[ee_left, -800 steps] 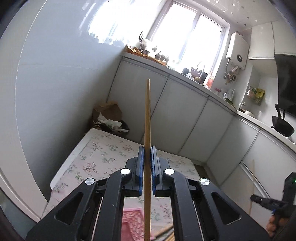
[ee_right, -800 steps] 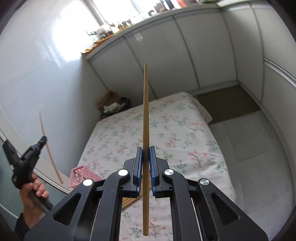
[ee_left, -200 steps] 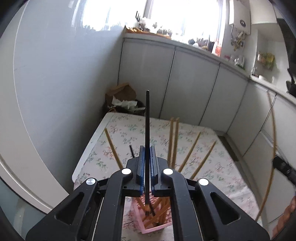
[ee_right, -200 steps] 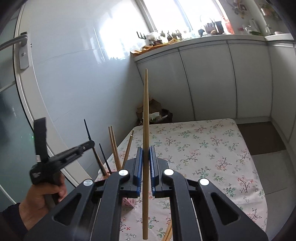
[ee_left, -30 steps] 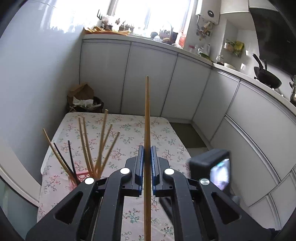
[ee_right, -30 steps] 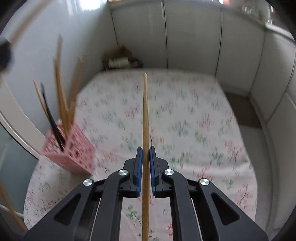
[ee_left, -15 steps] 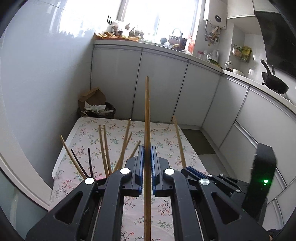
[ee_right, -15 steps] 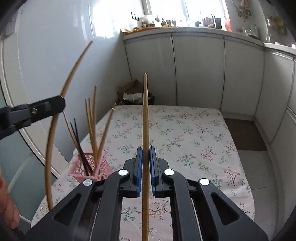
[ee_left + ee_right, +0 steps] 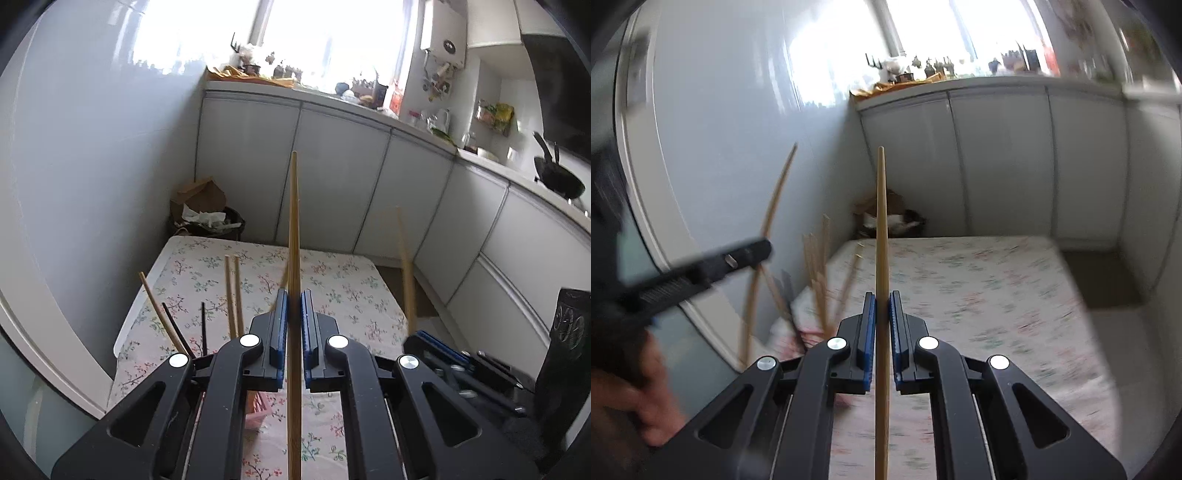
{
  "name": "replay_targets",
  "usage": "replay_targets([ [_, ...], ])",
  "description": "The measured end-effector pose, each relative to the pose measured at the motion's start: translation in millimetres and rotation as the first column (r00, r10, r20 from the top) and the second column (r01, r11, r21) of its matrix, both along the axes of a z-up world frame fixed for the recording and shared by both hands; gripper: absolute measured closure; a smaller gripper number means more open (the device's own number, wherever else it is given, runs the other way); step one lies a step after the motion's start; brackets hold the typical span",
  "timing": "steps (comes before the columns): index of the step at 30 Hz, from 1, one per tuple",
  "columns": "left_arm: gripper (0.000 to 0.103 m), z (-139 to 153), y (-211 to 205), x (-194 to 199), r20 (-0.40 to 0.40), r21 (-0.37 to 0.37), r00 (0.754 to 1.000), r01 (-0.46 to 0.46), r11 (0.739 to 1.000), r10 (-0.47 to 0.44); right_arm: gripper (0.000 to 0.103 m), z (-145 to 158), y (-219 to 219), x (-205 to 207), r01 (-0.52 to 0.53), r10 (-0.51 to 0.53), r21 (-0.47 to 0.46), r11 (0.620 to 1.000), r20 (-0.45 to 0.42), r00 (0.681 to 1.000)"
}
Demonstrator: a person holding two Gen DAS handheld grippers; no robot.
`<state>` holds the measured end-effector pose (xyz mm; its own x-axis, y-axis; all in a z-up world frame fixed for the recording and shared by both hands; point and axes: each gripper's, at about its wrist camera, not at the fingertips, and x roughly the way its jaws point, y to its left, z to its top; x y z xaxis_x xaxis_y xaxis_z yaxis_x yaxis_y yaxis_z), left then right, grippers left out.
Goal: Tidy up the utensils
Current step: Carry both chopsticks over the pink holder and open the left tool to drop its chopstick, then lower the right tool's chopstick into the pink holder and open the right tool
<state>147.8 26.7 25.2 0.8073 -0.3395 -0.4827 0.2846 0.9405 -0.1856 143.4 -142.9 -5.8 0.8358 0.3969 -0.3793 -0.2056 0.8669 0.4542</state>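
Observation:
My left gripper (image 9: 291,299) is shut on a wooden chopstick (image 9: 294,229) held upright above the flowered table (image 9: 347,284). My right gripper (image 9: 882,299) is shut on another wooden chopstick (image 9: 881,221), also upright. The pink holder (image 9: 256,404) sits just under the left gripper, mostly hidden by it, with several wooden and black chopsticks (image 9: 232,291) standing in it. In the right wrist view the holder (image 9: 790,338) is blurred at the lower left, behind the left gripper (image 9: 753,253) and its chopstick (image 9: 772,218). The right gripper (image 9: 436,343) shows at the lower right of the left wrist view.
White cabinets (image 9: 332,177) run along the back and right of the table. A bin with cardboard and paper (image 9: 207,214) stands in the far corner. A white wall (image 9: 92,166) and door frame (image 9: 657,221) close off the left side.
Both grippers have swung over the holder's side of the table. The holder now lies under the left gripper. The right wrist view has turned left and blurred with motion.

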Motion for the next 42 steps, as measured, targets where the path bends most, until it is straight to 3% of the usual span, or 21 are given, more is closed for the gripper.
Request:
replay_targets([
  [3,0.097,0,9,2,0.053,-0.026,0.998,-0.019,0.999,0.02,0.095,-1,-15,-1,-0.017,0.017,0.168,0.986,0.005,1.0],
  [4,0.097,-1,13,2,0.081,-0.038,0.996,-0.022,0.999,0.025,0.095,-1,-17,-2,-0.018,0.016,0.186,0.982,0.013,1.0],
  [7,0.097,-10,18,8,0.127,-0.043,0.991,-0.03,0.999,0.035,0.095,1,-16,-5,-0.012,0.006,0.168,0.986,0.034,0.999],
  [15,0.097,-46,14,21,0.244,0.029,0.97,-0.013,0.999,0.006,0.095,4,-11,-10,-0.032,0.026,0.141,0.989,0.045,0.999],
  [22,0.097,-74,17,32,0.251,0.055,0.966,-0.077,0.995,0.061,0.095,6,-15,-10,-0.051,0.042,0.137,0.989,0.066,0.997],
  [27,0.096,-86,7,29,0.205,0.157,0.979,-0.028,0.987,-0.005,0.095,7,-20,-11,-0.053,0.044,0.142,0.988,0.065,0.997],
  [30,0.093,-85,7,29,0.145,0.17,0.989,-0.008,0.985,-0.017,0.095,5,-20,-11,-0.053,0.045,0.139,0.989,0.059,0.997],
  [31,0.084,-81,8,29,0.116,0.169,0.993,-0.003,0.986,-0.017,0.095,4,-18,-10,-0.051,0.044,0.133,0.99,0.055,0.998],
  [36,0.074,-47,26,22,0.032,0.053,0.999,-0.032,0.998,0.031,0.095,-4,-11,-5,-0.036,0.034,0.093,0.995,0.031,0.999],
  [37,0.06,-40,28,20,-0.004,0.047,0.999,-0.042,0.998,0.042,0.095,-6,-9,-3,-0.035,0.033,0.082,0.996,0.028,0.999],
  [39,0.047,-28,32,14,-0.067,0.067,0.995,-0.065,0.996,0.07,0.095,-10,-2,-1,-0.034,0.032,0.056,0.998,0.027,0.999],
  [42,0.042,-15,37,7,-0.127,0.09,0.989,-0.065,0.994,0.076,0.095,-16,10,5,-0.038,0.037,0.042,0.998,0.03,0.999],
])
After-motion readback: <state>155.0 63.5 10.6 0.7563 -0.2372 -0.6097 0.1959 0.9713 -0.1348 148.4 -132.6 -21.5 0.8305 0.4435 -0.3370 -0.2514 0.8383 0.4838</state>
